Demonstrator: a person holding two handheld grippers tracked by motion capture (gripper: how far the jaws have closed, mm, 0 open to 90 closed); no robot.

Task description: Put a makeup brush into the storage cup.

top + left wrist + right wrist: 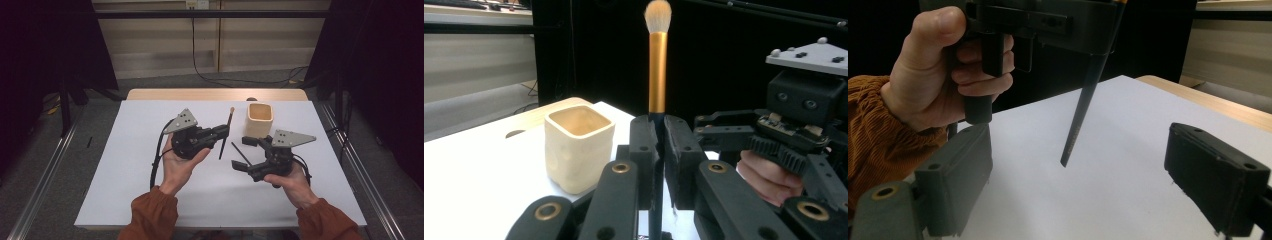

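Left fingers (684,160) clamped on makeup brush (657,65), beside cup (576,147).

Surface (150,190): rectangular top covered by a plain white sheet, occupying the centre and lower half of the high view, with a strip of bare light wood (215,94) exposed along its far edge at upper centre. Item standing directly on it: one cream square-mouthed cup (260,120), upright and open at the top, at upper right of centre on the white sheet, near the wooden strip; seen at left of centre in the left gripper view.
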